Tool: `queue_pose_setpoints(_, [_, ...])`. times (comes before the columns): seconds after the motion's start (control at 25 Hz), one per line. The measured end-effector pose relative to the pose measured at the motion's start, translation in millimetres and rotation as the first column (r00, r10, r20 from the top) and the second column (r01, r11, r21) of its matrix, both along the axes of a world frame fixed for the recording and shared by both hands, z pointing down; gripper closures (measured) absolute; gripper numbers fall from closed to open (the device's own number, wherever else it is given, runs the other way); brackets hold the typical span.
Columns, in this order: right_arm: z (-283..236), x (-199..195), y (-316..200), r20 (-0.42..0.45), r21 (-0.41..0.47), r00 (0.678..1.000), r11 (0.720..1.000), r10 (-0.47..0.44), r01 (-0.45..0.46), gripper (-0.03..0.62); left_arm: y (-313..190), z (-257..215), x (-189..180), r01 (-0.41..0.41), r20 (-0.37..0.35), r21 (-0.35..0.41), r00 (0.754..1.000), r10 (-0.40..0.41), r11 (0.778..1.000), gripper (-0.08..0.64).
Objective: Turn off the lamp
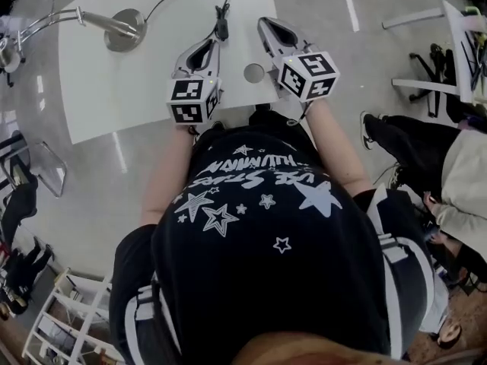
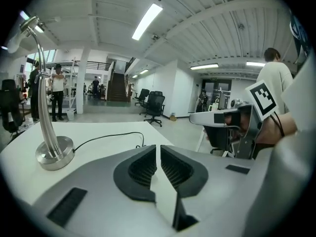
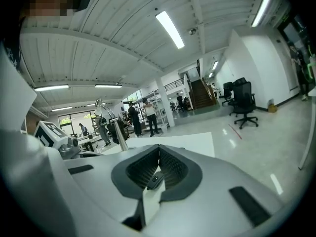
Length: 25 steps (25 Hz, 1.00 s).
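A metal desk lamp stands on the white table (image 1: pixel 152 97), its round base (image 1: pixel 125 30) at the far left and its head (image 1: pixel 7 52) reaching past the left edge. Its black cable runs to an inline switch (image 1: pixel 221 25) lying between my two grippers. My left gripper (image 1: pixel 207 46) is shut and empty, just short of the switch; its view shows the lamp base (image 2: pixel 54 154) and cable (image 2: pixel 113 136) ahead. My right gripper (image 1: pixel 270 25), right of the switch, has its tips together; a small black piece (image 3: pixel 155 180) shows through the opening behind them.
A small round disc (image 1: pixel 253 72) lies on the table near its front edge, between the grippers. A seated person (image 1: pixel 456 181) and a chair frame (image 1: pixel 449 44) are to the right. A white rack (image 1: pixel 68 318) stands at lower left.
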State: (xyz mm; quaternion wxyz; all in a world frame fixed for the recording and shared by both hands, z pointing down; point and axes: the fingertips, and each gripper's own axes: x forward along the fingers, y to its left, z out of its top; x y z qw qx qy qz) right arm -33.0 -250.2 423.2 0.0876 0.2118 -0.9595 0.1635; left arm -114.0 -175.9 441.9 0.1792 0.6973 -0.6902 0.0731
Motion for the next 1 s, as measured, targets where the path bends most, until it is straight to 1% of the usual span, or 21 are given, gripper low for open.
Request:
queue_pose_setpoints(0.16, [9.2, -5.2, -15.8, -0.005, -0.015, 1.000, 1.000, -0.027, 0.027, 0.586, -17.1, 15.3, -0.7, 0.035, 0.014, -0.041, 0.999, -0.035, 0.999, 0.546])
queue_pose_setpoints(0.32, [15.8, -10.0, -21.1, -0.013, -0.023, 0.997, 0.997, -0.070, 0.070, 0.586, -25.6, 29.0, 3.6, 0.061, 0.028, -0.083, 0.998, -0.059, 0.995, 0.541])
queue_pose_setpoints(0.36, [17.2, -10.7, -22.2, -0.015, -0.025, 0.997, 0.996, -0.081, 0.080, 0.586, -28.0, 32.3, 4.9, 0.065, 0.029, -0.094, 0.998, -0.062, 0.993, 0.517])
queue_pose_setpoints(0.48, [22.1, -11.5, -27.7, -0.021, -0.036, 0.994, 0.994, -0.105, 0.104, 0.586, -35.6, 44.2, 8.1, 0.078, 0.033, -0.134, 0.997, -0.074, 0.988, 0.484])
queue_pose_setpoints(0.68, [31.3, -14.2, -38.2, -0.030, -0.053, 0.990, 0.989, -0.140, 0.139, 0.586, -47.1, 64.8, 6.4, 0.121, 0.072, -0.184, 0.991, -0.109, 0.975, 0.405])
queue_pose_setpoints(0.76, [34.8, -13.9, -38.9, -0.034, -0.057, 0.986, 0.986, -0.162, 0.160, 0.586, -49.7, 71.6, 8.1, 0.139, 0.082, -0.193, 0.989, -0.125, 0.971, 0.393])
queue_pose_setpoints(1.0, [47.7, -15.3, -43.4, -0.048, -0.080, 0.975, 0.974, -0.218, 0.214, 0.586, -55.6, 93.0, 6.3, 0.192, 0.124, -0.232, 0.978, -0.167, 0.954, 0.390])
